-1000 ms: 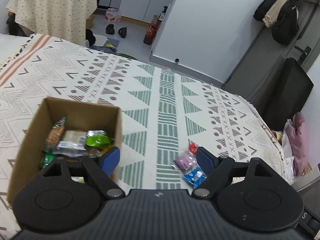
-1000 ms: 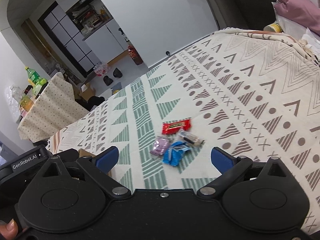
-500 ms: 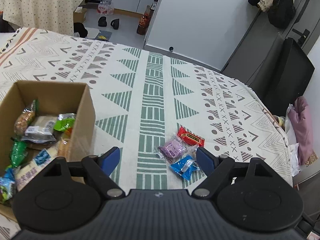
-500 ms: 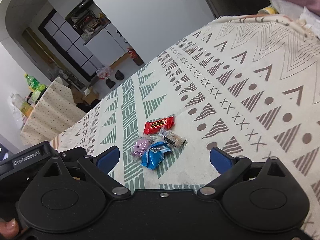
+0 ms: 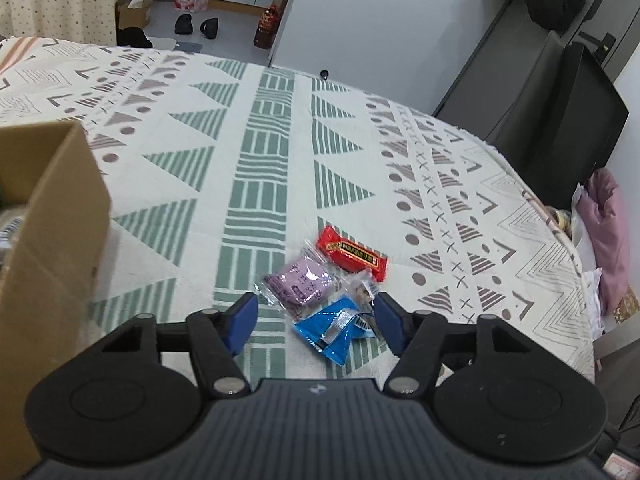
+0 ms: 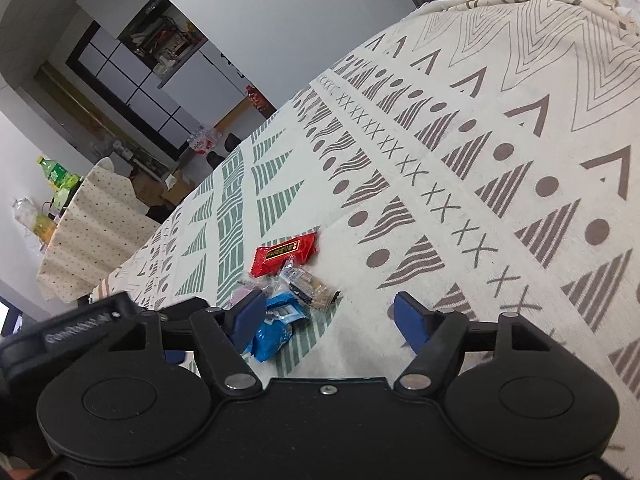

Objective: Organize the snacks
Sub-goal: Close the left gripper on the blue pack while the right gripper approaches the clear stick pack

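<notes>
With the left hand-held gripper (image 5: 314, 318) and right hand-held gripper (image 6: 330, 314) both spread open and empty over the four packets bunched on the patterned cloth (image 5: 256, 168), lower onto only the blue packet (image 5: 334, 330), then carry it to the cardboard box (image 5: 52, 216).

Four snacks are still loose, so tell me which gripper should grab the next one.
Probably left. The left gripper is open astride the blue packet, beside the box. The right gripper, also open, sits off to the pile's side.
</notes>
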